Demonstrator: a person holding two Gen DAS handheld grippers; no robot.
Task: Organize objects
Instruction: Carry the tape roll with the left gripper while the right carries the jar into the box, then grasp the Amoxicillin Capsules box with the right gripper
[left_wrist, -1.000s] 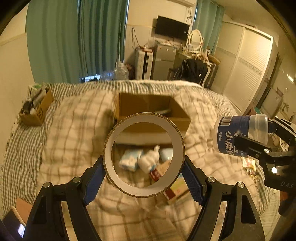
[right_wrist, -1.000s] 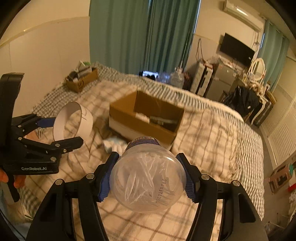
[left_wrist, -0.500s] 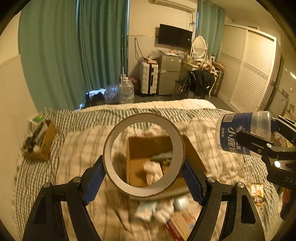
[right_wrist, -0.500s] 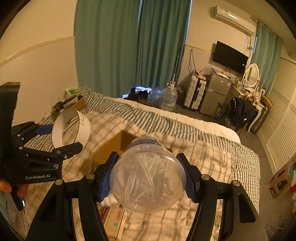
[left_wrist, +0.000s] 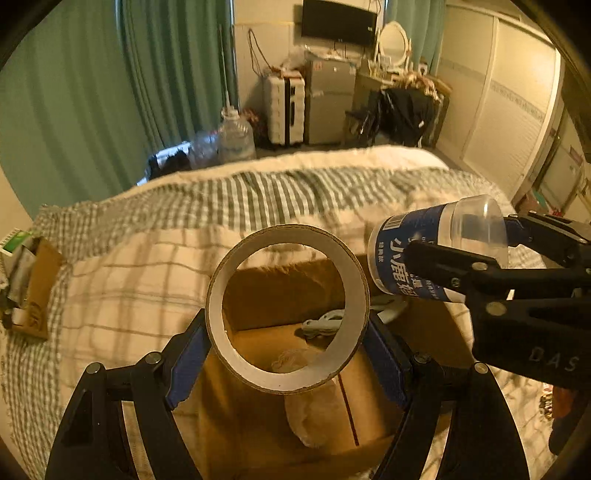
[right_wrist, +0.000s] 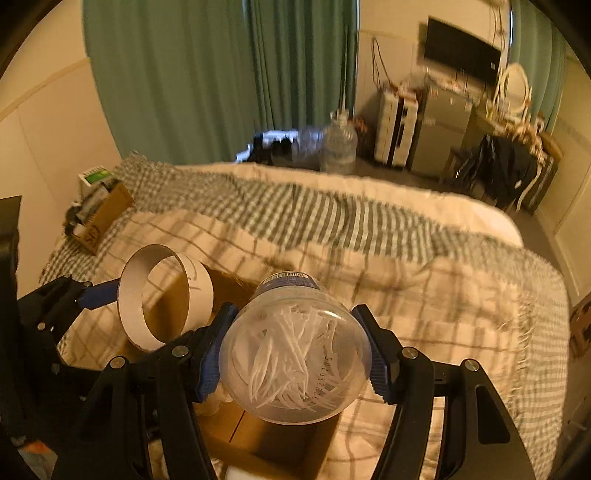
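Bed (left_wrist: 122, 266) is carrying an open box (left_wrist: 280, 354) (some items already inside). Left gripper (left_wrist: 288, 347) is pinching a ring (left_wrist: 288, 314) over the box; right gripper (right_wrist: 295, 354) is clamping a jar (right_wrist: 295, 358) beside it. Step in hand: depositing. Next move calls for lowering into the box, then spreading the jaws.

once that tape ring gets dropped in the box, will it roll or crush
The tape ring looks like stiff cardboard, unbent in the left hand-held gripper, so crushing seems unlikely. It's round, so it may roll on edge, though the cardboard box walls should stop it.
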